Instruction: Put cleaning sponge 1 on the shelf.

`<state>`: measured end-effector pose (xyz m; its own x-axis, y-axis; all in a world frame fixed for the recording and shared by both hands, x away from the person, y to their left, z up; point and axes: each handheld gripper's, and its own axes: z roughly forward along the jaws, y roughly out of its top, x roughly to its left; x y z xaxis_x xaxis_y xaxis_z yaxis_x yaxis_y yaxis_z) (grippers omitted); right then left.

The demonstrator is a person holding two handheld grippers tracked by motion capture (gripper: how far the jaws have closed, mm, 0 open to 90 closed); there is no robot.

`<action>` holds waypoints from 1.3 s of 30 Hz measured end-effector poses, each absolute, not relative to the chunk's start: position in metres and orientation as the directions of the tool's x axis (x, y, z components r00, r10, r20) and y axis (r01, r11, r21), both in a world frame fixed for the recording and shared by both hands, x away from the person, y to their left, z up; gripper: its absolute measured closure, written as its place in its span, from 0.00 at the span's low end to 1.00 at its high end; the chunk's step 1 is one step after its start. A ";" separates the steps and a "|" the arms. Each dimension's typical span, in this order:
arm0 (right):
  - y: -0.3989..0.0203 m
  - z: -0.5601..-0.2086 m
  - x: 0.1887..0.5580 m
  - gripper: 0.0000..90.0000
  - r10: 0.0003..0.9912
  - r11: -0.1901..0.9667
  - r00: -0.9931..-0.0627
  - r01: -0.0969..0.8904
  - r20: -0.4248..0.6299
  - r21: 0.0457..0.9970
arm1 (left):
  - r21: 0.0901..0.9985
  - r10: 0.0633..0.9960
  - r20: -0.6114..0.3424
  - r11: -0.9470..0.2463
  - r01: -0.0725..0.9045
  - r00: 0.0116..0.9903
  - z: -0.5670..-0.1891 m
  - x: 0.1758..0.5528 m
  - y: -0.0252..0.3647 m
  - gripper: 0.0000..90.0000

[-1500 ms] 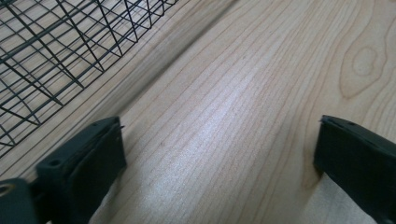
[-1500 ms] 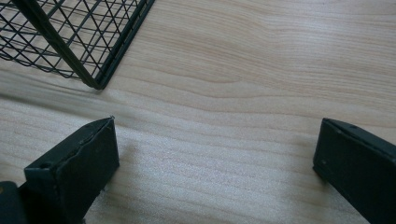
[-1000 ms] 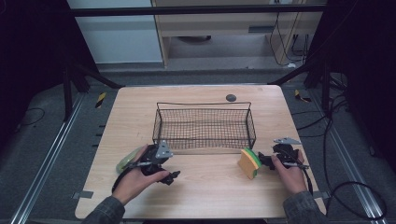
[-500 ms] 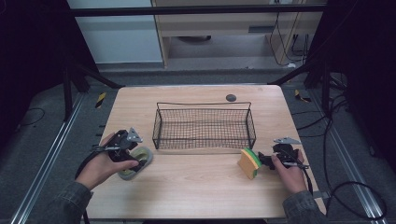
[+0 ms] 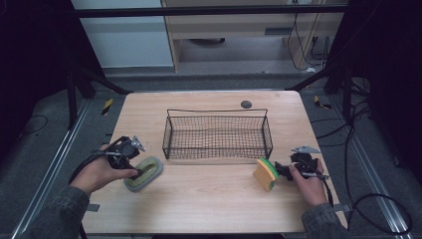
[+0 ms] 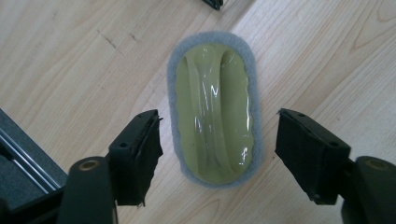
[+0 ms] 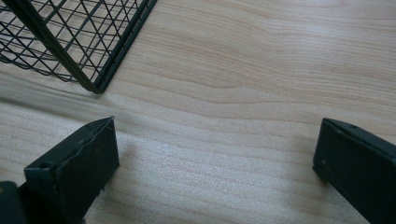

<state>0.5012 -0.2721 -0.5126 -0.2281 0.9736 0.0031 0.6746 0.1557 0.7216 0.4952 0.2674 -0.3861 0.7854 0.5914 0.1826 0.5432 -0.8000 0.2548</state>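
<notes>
An oval olive-green scrubber (image 5: 152,167) with a grey felt rim lies flat on the table, left of the wire basket (image 5: 217,134). My left gripper (image 5: 140,172) reaches over it from the left. In the left gripper view the scrubber (image 6: 212,112) lies between the jaws of the left gripper (image 6: 217,149). They have just been closing, and a small gap still shows on each side. My right gripper (image 5: 282,172) holds a yellow and green sponge (image 5: 265,174) tilted up near the basket's right front corner. In the right gripper view the sponge's pale foam (image 7: 210,182) spans the wide jaws of the right gripper (image 7: 217,163).
The black wire basket stands in the middle of the table (image 5: 214,209), and its corner (image 7: 91,86) shows in the right gripper view. A small dark disc (image 5: 246,104) lies behind the basket. Black frame legs stand at the table's back corners.
My left hand has swung left and back from in front of the scrubber to its left side. Its jaws now straddle the scrubber and stand closer together. The right hand and sponge have kept still.
</notes>
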 end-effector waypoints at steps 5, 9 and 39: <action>-0.272 -0.513 0.501 0.00 0.974 0.156 -0.228 0.674 0.003 0.722 | 0.195 0.612 0.156 -0.788 0.584 0.775 -0.396 0.503 0.268 0.39; -0.272 -0.513 0.502 0.00 0.973 0.162 -0.233 0.673 -0.001 0.722 | 0.188 0.629 0.141 -0.775 0.603 0.764 -0.402 0.511 0.264 0.44; -0.273 -0.513 0.503 0.00 0.971 0.165 -0.240 0.670 0.002 0.724 | 0.137 0.644 0.090 -0.764 0.631 0.760 -0.426 0.534 0.256 0.68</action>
